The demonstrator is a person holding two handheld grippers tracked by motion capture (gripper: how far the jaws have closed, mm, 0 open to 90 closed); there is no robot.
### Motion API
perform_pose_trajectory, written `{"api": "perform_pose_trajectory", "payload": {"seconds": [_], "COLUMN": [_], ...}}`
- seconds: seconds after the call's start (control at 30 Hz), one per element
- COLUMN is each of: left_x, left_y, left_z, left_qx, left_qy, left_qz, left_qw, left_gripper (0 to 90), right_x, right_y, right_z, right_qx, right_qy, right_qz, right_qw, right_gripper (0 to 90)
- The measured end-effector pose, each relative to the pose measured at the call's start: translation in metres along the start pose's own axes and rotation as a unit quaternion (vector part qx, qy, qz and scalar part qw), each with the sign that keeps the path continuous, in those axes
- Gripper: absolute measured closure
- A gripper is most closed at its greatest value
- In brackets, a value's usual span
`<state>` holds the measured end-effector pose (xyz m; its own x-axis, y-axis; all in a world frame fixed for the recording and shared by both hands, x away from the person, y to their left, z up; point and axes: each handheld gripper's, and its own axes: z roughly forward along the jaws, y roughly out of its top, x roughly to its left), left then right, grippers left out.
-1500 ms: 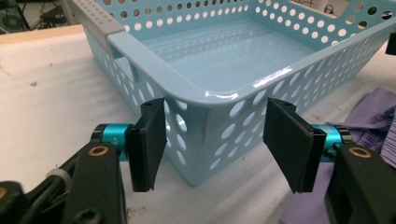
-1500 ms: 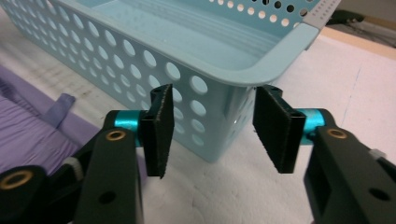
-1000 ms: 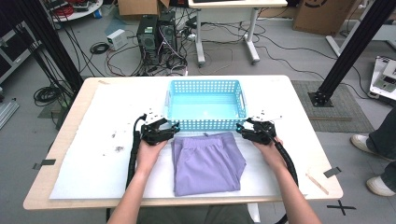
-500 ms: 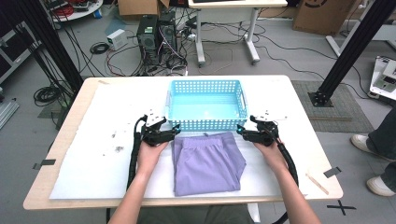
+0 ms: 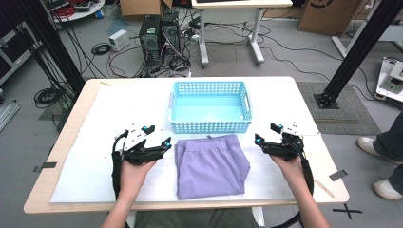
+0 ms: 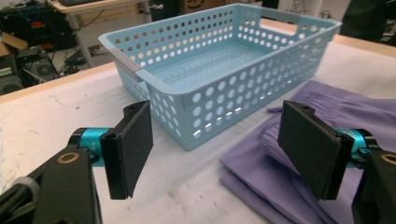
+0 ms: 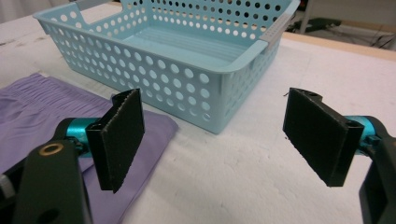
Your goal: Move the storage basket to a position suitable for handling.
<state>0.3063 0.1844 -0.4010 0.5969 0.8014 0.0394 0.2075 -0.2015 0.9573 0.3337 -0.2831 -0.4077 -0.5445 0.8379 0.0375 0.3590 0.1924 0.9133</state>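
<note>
Your two grippers flank a folded purple garment (image 5: 211,166) lying flat on the white table cover (image 5: 85,175), just in front of the empty light-blue perforated basket (image 5: 209,126). The left gripper (image 5: 159,144) sits off the cloth's left edge and the right gripper (image 5: 266,141) off its right edge, both clear of the fabric; their jaws have just been opening and now stand wide apart with nothing between them. Expect the garment to be light, soft and floppy, with no stiffness of its own: lifted at one point, the layers will likely sag and unfold. The gathered band nearest the basket looks like an elastic waistband, though the view is too coarse to be sure. Take hold at the two side edges, pinching through all the folded layers at once, so the stack stays together on its way to the basket.
</note>
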Motion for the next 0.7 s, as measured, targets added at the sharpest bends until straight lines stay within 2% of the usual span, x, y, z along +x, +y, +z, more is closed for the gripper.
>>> {"api": "perform_pose_trajectory", "payload": {"seconds": [0.07,0.1,0.2,0.3,0.4,0.5,0.7], "left_x": [0.0,0.001,0.004,0.009,0.012,0.015,0.019], "left_y": [0.0,0.0,-0.002,-0.005,-0.007,-0.009,-0.011], "left_z": [-0.006,-0.009,-0.014,-0.016,-0.019,-0.021,-0.018], "left_qx": [-0.005,-0.007,-0.007,-0.004,-0.003,0.0,0.003], "left_qy": [-0.003,-0.007,0.0,0.003,0.014,0.024,0.025], "left_qz": [0.001,-0.005,-0.002,-0.007,-0.009,-0.008,-0.01], "left_qw": [1.0,0.9999,1.0,1.0,0.9998,0.9997,0.9996], "left_gripper": [26.6,26.6,26.5,26.6,26.6,26.6,26.5], "right_x": [0.002,0.002,0.005,0.006,0.004,0.002,-0.001], "right_y": [-0.003,-0.004,-0.009,-0.013,-0.015,-0.016,-0.017], "right_z": [-0.008,-0.01,-0.018,-0.022,-0.025,-0.027,-0.032], "right_qx": [-0.006,-0.007,-0.016,-0.02,-0.035,-0.046,-0.055], "right_qy": [-0.004,-0.004,-0.011,-0.02,-0.028,-0.03,-0.038], "right_qz": [0.001,0.003,0.006,-0.007,-0.02,-0.018,-0.009], "right_qw": [1.0,1.0,0.9998,0.9996,0.9988,0.9983,0.9977], "right_gripper": [21.3,21.4,21.5,21.8,25.7,25.6,25.6]}}
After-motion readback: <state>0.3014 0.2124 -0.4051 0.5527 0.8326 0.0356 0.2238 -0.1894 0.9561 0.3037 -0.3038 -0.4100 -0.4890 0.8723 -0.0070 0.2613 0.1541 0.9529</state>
